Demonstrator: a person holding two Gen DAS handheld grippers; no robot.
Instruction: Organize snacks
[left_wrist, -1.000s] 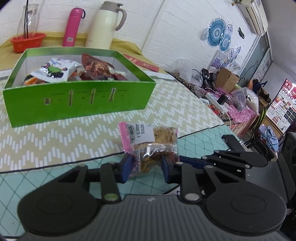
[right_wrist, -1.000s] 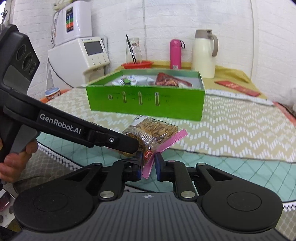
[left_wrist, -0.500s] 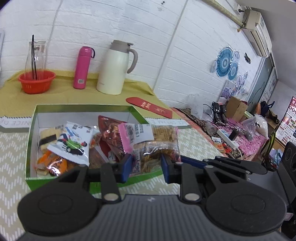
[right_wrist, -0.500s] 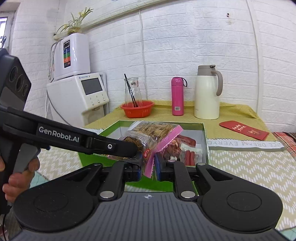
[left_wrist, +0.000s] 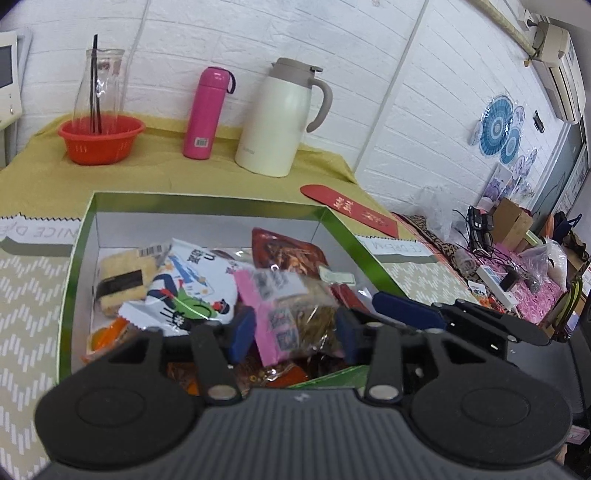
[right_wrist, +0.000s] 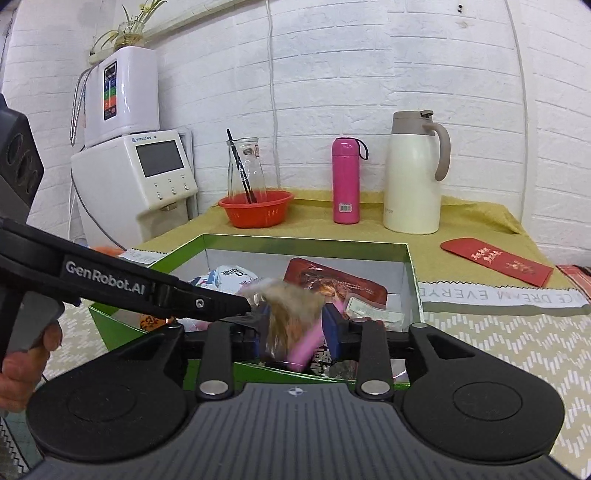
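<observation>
Two handheld grippers meet over an open green box (left_wrist: 334, 225) that sits on a table covered in a pale zigzag-patterned cloth (right_wrist: 517, 343). Between them is a clear snack bag (left_wrist: 295, 314) with a pink strip along one edge and brown pieces inside.

The left gripper (left_wrist: 293, 326) has its blue-padded fingers spread wide on either side of the bag, with a gap showing at each pad. The right gripper (right_wrist: 295, 326) is also spread, its blue pads standing apart from the bag, which looks blurred there. Neither gripper visibly presses on the bag, and I cannot tell whether it is resting on the packets beneath it or is in the air just above them. It is over the near right part of the box.

Inside the box, a white packet with cartoon print (left_wrist: 192, 288) lies toward the left, a yellow cake in clear wrap (left_wrist: 120, 282) lies at the left wall, and a dark red pouch (left_wrist: 288, 254) leans toward the far right corner.

Behind the box, on a mustard-yellow cloth (left_wrist: 155, 173) along the far edge of the table, stand an orange basket (right_wrist: 256, 208) holding a glass carafe (right_wrist: 245, 166), a pink bottle (right_wrist: 346, 181) and a cream jug (right_wrist: 415, 173). A red envelope (right_wrist: 496, 260) lies flat at the right edge. A white appliance with a screen (right_wrist: 147, 177) stands beyond the far left corner of the table.
</observation>
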